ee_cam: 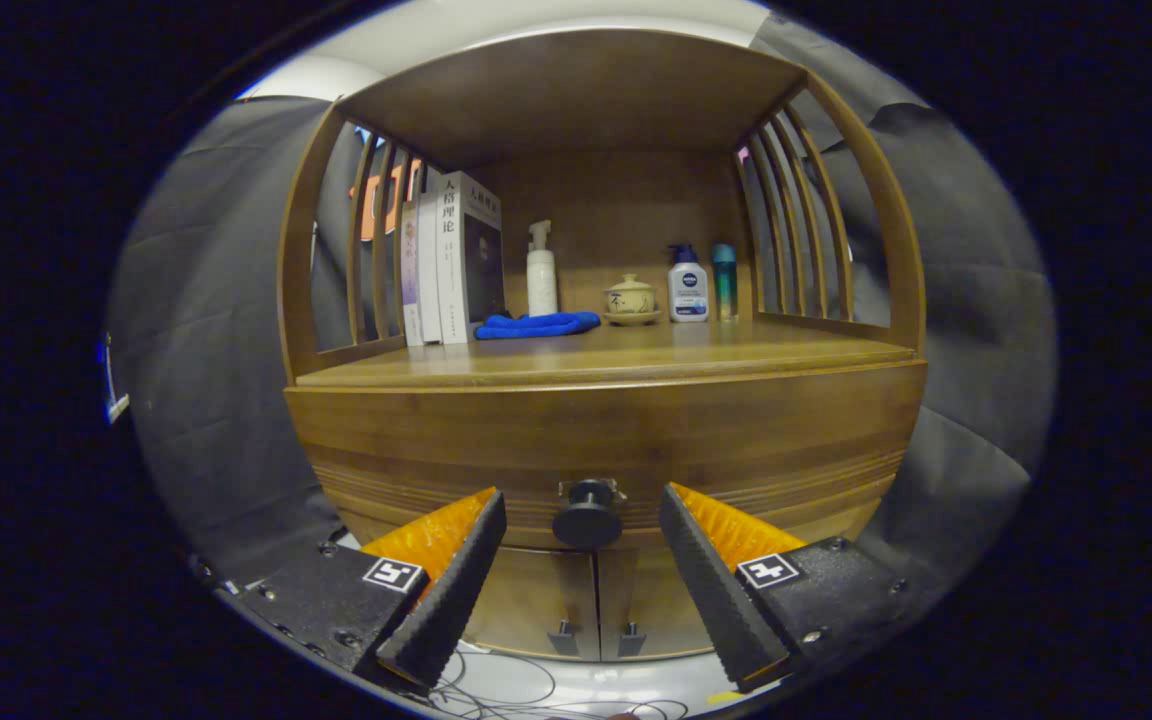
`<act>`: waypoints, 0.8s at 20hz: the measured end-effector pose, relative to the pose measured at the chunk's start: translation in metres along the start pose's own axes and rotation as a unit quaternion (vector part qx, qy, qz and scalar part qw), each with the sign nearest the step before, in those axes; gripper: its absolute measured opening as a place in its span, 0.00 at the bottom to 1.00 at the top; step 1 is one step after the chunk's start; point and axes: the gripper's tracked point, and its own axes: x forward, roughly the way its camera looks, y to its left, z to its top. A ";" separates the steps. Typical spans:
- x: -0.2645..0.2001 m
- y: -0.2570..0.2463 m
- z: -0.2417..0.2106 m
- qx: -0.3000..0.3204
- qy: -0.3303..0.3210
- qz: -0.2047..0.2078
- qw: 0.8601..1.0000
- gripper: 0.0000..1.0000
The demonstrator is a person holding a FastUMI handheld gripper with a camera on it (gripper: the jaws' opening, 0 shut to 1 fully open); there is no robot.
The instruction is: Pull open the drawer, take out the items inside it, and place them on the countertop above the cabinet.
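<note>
I am holding the gripper (583,520) level with the wooden drawer front (606,440), its fingers spread wide apart so the round black knob (587,520) is sitting between the tips — I judge it untouched yet. The drawer is looking shut, so its contents are hidden from me. Above, the wooden countertop (736,352) is carrying white upright books (456,258), a folded blue cloth (536,325) and bottles at the back — leaving the front bare for unloading.
</note>
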 end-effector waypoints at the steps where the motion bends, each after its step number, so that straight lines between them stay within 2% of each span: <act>1: 0.007 0.000 -0.003 -0.006 0.002 -0.004 1.000 0.99; 3: 0.019 -0.001 -0.011 -0.009 0.009 -0.012 1.000 0.96; 5: 0.027 -0.006 -0.017 -0.009 0.014 -0.025 1.000 0.88; 12: 0.036 -0.008 -0.017 -0.008 0.002 -0.044 0.999 0.55; 13: 0.036 -0.006 -0.016 0.002 0.003 -0.039 0.999 0.50; 16: 0.034 -0.005 -0.018 0.015 0.014 -0.022 1.000 0.44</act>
